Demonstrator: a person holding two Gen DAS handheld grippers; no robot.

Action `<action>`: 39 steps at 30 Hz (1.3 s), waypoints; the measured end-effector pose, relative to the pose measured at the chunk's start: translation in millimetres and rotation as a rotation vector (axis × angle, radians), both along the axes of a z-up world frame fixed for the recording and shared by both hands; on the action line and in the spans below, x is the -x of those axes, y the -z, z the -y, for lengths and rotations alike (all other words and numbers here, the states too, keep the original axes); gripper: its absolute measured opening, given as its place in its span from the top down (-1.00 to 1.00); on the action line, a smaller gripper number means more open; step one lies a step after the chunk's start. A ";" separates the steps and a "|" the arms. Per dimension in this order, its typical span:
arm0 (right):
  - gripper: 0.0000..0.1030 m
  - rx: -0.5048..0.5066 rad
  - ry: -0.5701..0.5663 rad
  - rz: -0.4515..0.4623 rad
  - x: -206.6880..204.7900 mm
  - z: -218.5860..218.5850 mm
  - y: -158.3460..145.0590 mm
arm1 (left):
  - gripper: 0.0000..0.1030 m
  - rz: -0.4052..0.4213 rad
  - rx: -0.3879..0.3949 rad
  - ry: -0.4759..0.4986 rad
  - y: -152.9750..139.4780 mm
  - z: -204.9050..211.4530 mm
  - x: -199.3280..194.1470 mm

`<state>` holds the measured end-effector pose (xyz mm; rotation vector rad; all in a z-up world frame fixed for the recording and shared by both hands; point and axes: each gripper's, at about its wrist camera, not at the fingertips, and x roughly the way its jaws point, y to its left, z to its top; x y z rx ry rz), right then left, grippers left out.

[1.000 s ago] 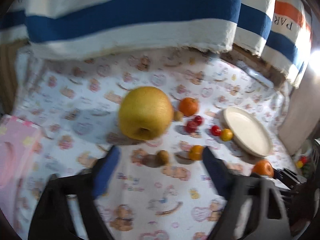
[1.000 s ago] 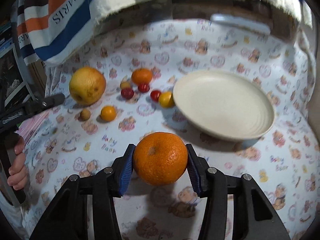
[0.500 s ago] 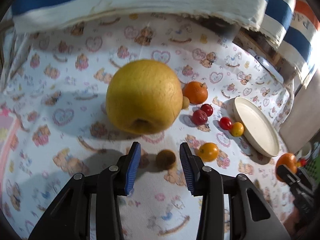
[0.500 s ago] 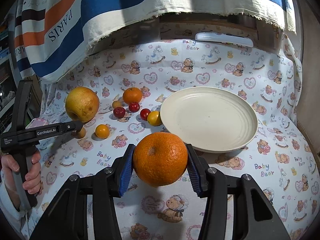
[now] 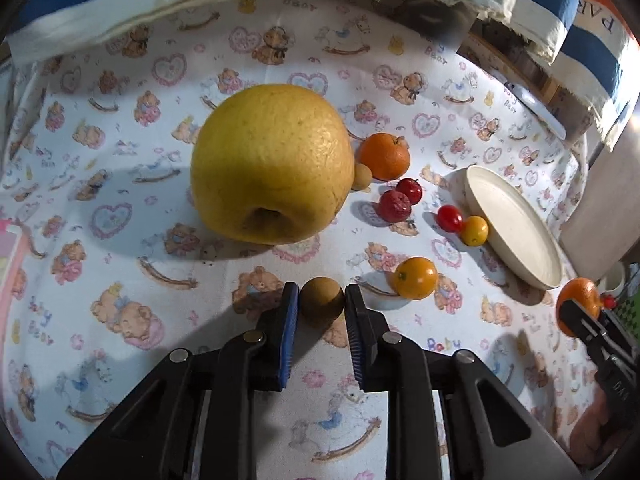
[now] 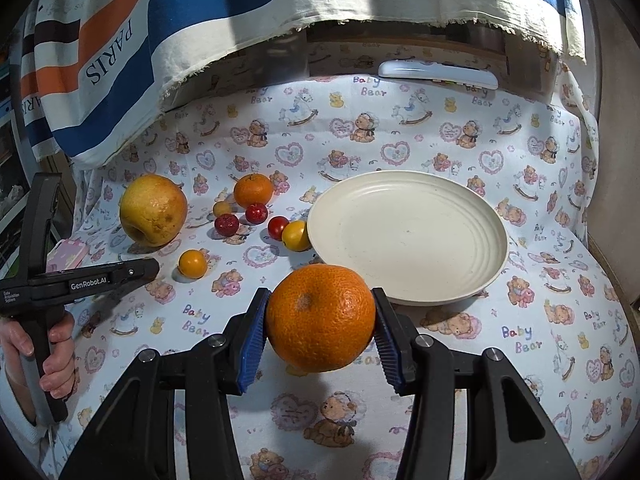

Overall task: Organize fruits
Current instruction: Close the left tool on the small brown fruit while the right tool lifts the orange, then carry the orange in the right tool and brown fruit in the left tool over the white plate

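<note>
A white cloth (image 6: 460, 320) with printed bears lies under both pairs of fingers. Far ahead of them hangs a striped fabric (image 6: 192, 28) marked "PARIS". A white remote control (image 6: 438, 74) lies below it.

Black gripper (image 6: 320, 316) frames — ribbed blue pads (image 6: 252, 340), silver screws, white "GenRobot.AI" lettering.

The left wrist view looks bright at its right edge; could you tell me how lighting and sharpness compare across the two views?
Left wrist view: glare burns the right edge, the large yellow fruit casts a long shadow leftward, and everything stays sharp. Right wrist view: even light, the plate is crisp, with fisheye bending at the borders.
</note>
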<state>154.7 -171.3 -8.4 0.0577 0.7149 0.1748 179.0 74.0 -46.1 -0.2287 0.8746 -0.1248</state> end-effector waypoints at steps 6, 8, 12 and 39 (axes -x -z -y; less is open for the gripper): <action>0.02 -0.047 0.011 0.037 5.0 10.9 -14.2 | 0.57 0.063 0.061 -0.019 -33.4 -15.3 23.2; 0.02 -0.051 0.034 0.066 7.9 16.4 -24.8 | 0.57 0.101 0.026 -0.029 -51.8 -16.2 34.0; 0.02 -0.092 0.050 0.116 10.4 29.5 -51.7 | 0.57 0.101 -0.066 -0.007 -81.6 -3.7 45.6; 0.01 -0.002 0.211 0.104 -87.8 114.3 -51.7 | 0.57 0.144 -0.087 0.285 -64.5 197.0 -88.8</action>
